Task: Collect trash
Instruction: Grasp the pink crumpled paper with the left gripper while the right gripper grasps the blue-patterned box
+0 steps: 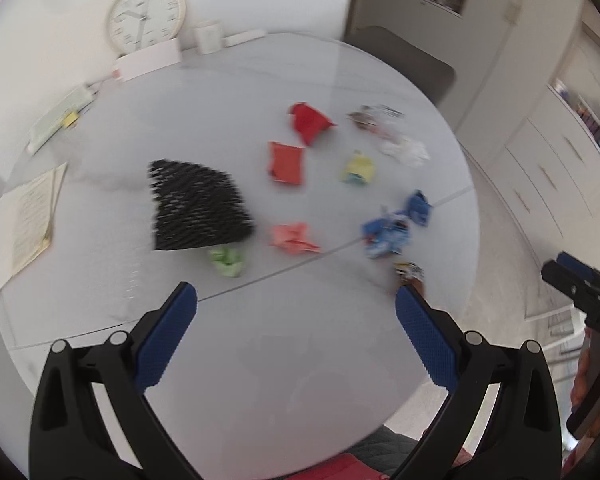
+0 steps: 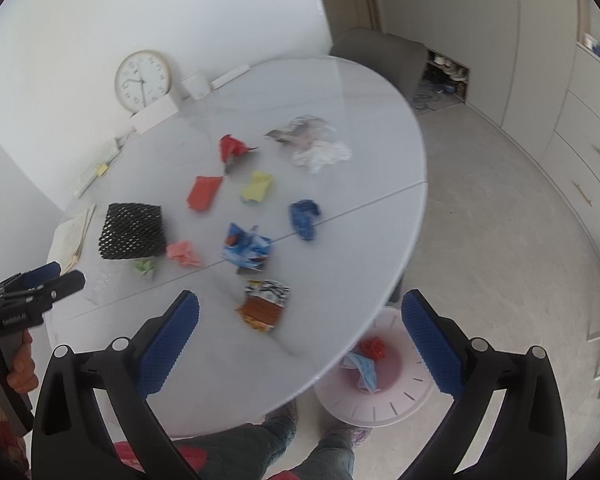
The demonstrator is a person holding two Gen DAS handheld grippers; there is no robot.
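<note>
Only the right wrist view caught the pink bin [image 2: 374, 396] on the floor under the worktop [image 2: 340, 92] edge, two scraps inside. Left claw [image 1: 296, 312] and right claw [image 2: 300, 320] both gaped wide, empty, pitched down over the near rim. On the worktop: ten crumpled scraps, from the brown wrapper [image 2: 265, 310] nearest to the clear plastic [image 2: 320, 154] farthest, plus one black mesh basket [image 2: 132, 232].

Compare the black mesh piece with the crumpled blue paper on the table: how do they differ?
The black mesh piece is perforated netting, larger and flatter; the crumpled blue paper is solid, smaller and balled up. The mesh lies left of the table's seam, the paper across it. Both rest loose on the table.
</note>
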